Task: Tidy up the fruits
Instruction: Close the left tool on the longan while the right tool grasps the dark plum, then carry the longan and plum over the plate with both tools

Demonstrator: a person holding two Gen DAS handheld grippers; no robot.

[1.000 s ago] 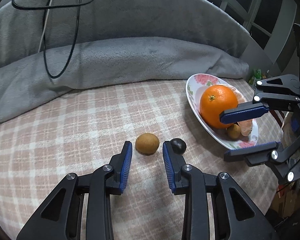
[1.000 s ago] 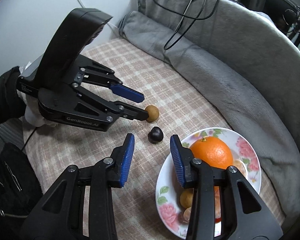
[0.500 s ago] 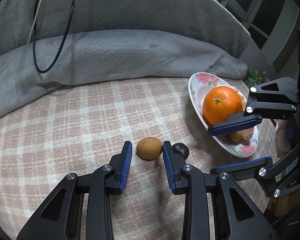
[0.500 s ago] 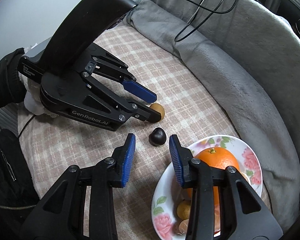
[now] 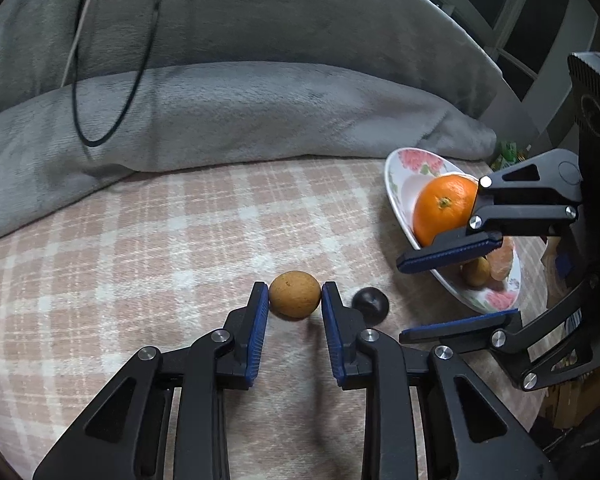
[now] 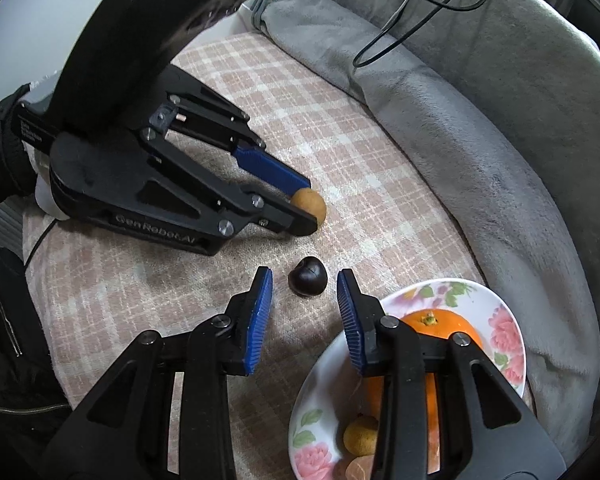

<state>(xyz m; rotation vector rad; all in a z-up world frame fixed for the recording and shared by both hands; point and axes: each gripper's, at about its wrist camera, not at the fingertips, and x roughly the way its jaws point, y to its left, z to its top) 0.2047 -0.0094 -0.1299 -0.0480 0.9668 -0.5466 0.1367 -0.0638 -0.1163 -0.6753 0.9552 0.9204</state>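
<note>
A small round brown fruit (image 5: 294,294) lies on the pink checked cloth (image 5: 140,260). My left gripper (image 5: 294,300) has a blue pad touching it on each side, and its jaws are closing on it. The same grip shows in the right wrist view, at the fruit (image 6: 309,205). A dark, almost black fruit (image 6: 307,280) lies just to its right, between the spread fingers of my right gripper (image 6: 303,280), which is open with a gap on both sides. A flowered plate (image 6: 511,344) holds a large orange (image 6: 451,324) and a small brown fruit (image 6: 359,434).
A thick grey blanket (image 5: 260,112) rises behind the cloth, with a black cable (image 5: 100,80) draped over it. The plate (image 5: 395,184) sits at the cloth's right end beside the right gripper (image 5: 400,300). A person's dark sleeve (image 6: 0,148) is at the left.
The left gripper slid forward and narrowed until its pads met the brown fruit. The right gripper came down and closer, so the dark fruit now lies between its fingers.
</note>
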